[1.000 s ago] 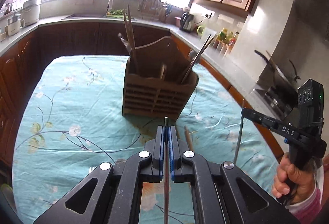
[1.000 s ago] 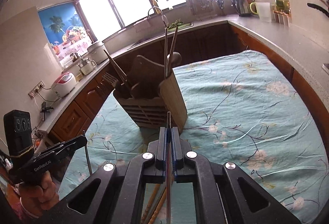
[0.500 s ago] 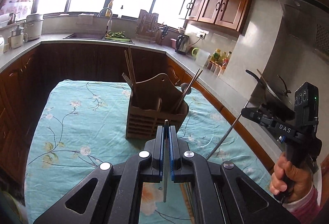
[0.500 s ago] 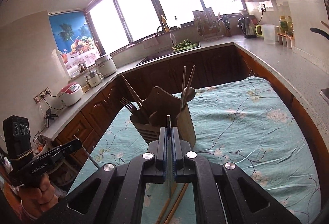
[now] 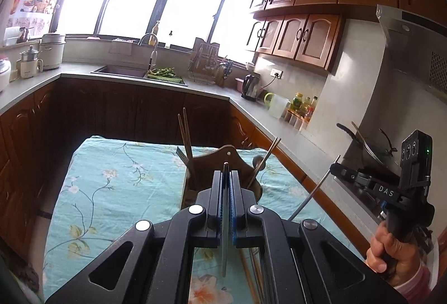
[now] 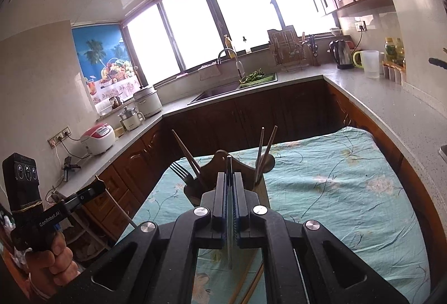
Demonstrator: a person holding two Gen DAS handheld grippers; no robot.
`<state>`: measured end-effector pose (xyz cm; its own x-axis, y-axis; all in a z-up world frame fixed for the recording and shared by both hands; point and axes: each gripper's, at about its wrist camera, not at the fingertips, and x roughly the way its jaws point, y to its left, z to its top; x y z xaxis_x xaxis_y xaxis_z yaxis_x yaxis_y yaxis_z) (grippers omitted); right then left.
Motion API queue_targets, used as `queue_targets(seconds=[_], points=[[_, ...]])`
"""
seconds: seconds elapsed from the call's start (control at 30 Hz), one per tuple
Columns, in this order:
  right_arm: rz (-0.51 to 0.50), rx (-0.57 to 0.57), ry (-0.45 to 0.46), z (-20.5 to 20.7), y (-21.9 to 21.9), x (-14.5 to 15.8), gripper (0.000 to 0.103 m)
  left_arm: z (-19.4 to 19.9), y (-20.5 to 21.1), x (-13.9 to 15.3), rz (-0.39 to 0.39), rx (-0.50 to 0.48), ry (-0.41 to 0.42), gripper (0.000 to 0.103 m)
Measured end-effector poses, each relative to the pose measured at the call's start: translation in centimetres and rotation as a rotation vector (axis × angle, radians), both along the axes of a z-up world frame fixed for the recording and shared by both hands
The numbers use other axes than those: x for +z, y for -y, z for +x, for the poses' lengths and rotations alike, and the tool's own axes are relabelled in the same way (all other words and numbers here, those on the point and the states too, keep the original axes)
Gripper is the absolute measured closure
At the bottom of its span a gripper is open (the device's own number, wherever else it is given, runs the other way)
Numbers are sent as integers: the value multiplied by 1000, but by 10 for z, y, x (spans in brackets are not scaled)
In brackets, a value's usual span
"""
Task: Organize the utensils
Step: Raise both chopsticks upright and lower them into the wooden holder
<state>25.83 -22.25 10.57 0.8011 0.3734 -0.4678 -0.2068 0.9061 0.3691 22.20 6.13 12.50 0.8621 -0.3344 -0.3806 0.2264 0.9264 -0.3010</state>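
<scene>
A wooden utensil holder (image 5: pixel 223 161) (image 6: pixel 212 172) stands on the table with chopsticks (image 5: pixel 185 133) (image 6: pixel 266 147), a fork (image 6: pixel 178 171) and a spoon in it. My left gripper (image 5: pixel 226 178) is shut on a thin metal chopstick (image 5: pixel 224 248), held high above the table. My right gripper (image 6: pixel 229 181) is shut on another thin metal chopstick (image 6: pixel 229 242); it also shows in the left wrist view (image 5: pixel 313 192). Loose wooden chopsticks (image 5: pixel 248 276) (image 6: pixel 251 284) lie on the cloth under the grippers.
The table has a teal flowered cloth (image 5: pixel 117 186) (image 6: pixel 335 192). Dark wood cabinets and a grey counter (image 5: pixel 134 80) with sink, kettle (image 6: pixel 342 54) and rice cooker (image 6: pixel 97 138) ring the table. A stove with a pan (image 5: pixel 363 142) is at the right.
Both grippers have risen and pulled back from the holder, each still holding its metal chopstick. The holder now looks smaller and lower in both views.
</scene>
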Motion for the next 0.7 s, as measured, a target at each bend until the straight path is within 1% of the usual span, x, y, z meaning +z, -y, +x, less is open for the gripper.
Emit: queue_targets(seconds=[0.23,0.4,0.5,0.57,0.7], points=[[7,-37,76,32,4,30,99,24,-5,24,3,24,92,101],[11,-58,97,62,5,38,99,52,-6,35,0,52,146,101],[1,-73,103,75,3,35,99,70,-2,31,-1,64,161,101],[-8,-79,98,82,1,30,99,81,3,25,14,82,167,101],[-16,-86,75,92,-3,13,99,102,11,2,24,104,147,101]])
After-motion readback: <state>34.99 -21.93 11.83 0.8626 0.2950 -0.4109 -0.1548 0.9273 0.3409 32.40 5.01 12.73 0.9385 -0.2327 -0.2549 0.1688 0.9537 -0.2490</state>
